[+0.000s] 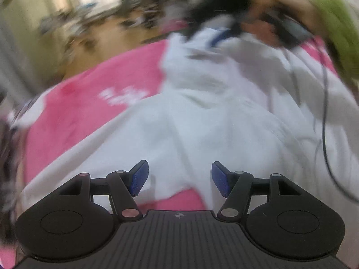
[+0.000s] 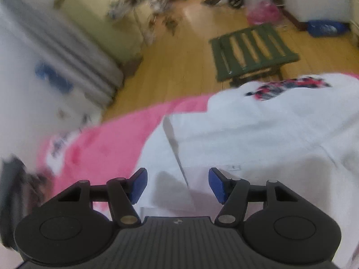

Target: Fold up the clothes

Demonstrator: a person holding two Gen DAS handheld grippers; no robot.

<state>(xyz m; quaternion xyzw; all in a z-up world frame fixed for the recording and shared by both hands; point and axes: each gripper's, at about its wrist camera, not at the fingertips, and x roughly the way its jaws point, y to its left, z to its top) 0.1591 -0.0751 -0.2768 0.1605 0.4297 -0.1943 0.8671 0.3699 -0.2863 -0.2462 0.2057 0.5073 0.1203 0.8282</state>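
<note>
A white garment (image 1: 202, 116) lies rumpled on a pink sheet (image 1: 85, 112). My left gripper (image 1: 179, 178) is open and empty, just above the garment's near edge. The right gripper (image 1: 264, 22) shows blurred at the far end of the garment in the left wrist view, held by a hand. In the right wrist view the white garment (image 2: 258, 134) has a red and dark print (image 2: 287, 86) near its far edge. My right gripper (image 2: 178, 185) is open and empty, low over a folded edge of the garment. Both views are motion-blurred.
A dark cable (image 1: 325, 116) trails over the garment's right side. A green cloth (image 1: 336, 27) is at the far right. A green slatted stool (image 2: 251, 49) stands on the wooden floor (image 2: 175, 71) past the pink sheet (image 2: 107, 143). Clutter lines the far wall.
</note>
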